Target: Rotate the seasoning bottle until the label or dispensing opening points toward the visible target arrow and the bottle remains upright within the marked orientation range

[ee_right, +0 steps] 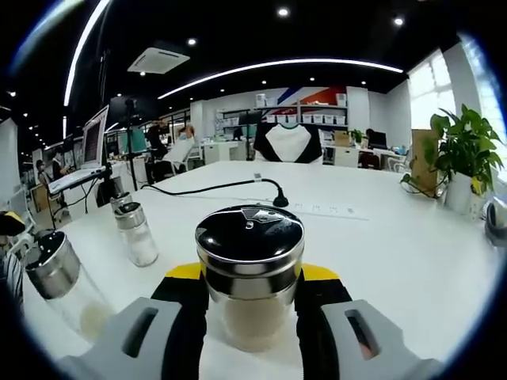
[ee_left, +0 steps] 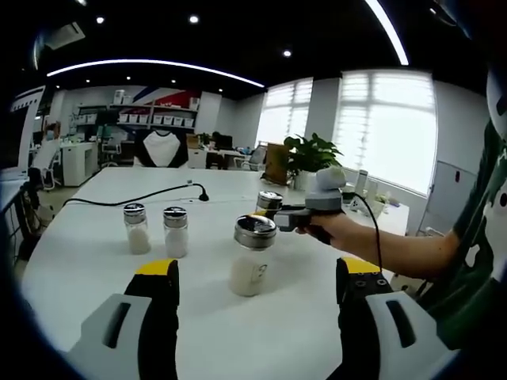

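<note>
A glass seasoning bottle (ee_right: 249, 269) with a shiny metal cap stands upright on the white table (ee_right: 396, 253). My right gripper (ee_right: 249, 279) is shut on it, the black pads pressed against both sides of the glass. In the left gripper view the same right gripper (ee_left: 268, 212) reaches in from the right in a person's hand, holding that bottle (ee_left: 269, 201). A second, larger bottle (ee_left: 252, 257) of white powder stands in front of my left gripper (ee_left: 258, 273). The left jaws are open wide, with clear gaps on both sides of this bottle.
Two small shakers (ee_left: 136, 228) (ee_left: 175, 231) stand side by side on the left of the table. A black cable (ee_left: 158, 194) runs across the far side. A potted plant (ee_left: 309, 154) sits at the far right edge. Desks and shelves fill the room behind.
</note>
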